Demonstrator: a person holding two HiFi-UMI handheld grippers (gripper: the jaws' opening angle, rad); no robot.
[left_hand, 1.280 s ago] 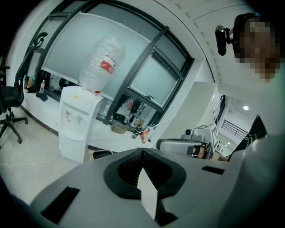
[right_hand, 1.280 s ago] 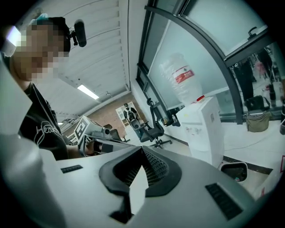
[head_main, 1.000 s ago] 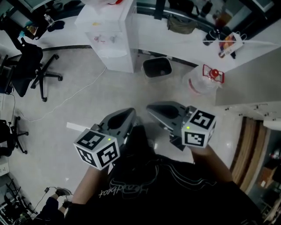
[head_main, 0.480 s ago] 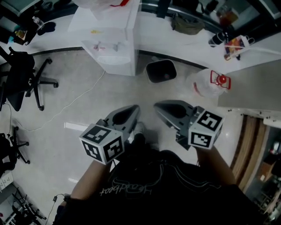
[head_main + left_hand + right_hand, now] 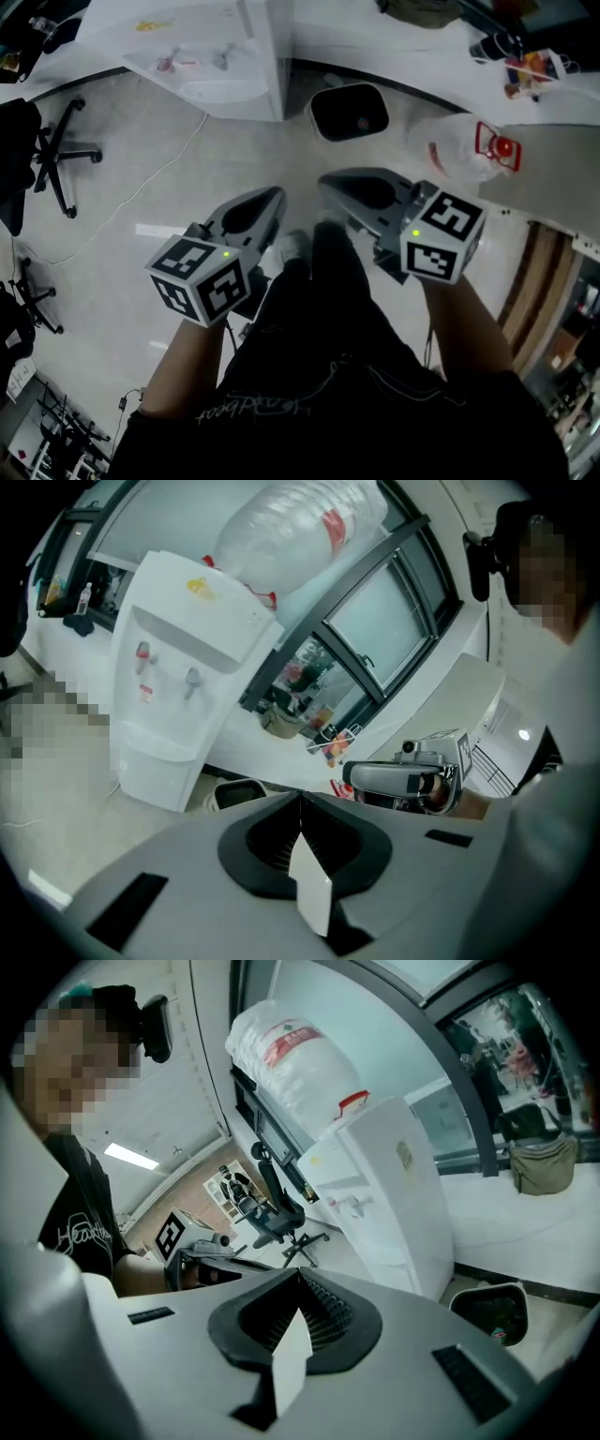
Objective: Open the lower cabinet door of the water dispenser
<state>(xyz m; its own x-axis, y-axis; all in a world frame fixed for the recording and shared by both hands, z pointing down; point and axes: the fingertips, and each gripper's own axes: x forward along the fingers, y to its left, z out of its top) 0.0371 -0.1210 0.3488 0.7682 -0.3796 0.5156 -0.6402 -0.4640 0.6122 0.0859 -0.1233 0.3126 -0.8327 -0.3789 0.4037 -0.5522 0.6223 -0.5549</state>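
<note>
our left gripper has its jaws pressed together on nothing, and our right gripper is the same. we hold them side by side above the pale floor, tips toward the white water dispenser. it stands ahead, well apart from both, with a big bottle on top. its lower cabinet door looks closed. a dark bin sits just beside it.

A pale glossy floor is bordered by a white counter; a black office chair is placed at the left.
</note>
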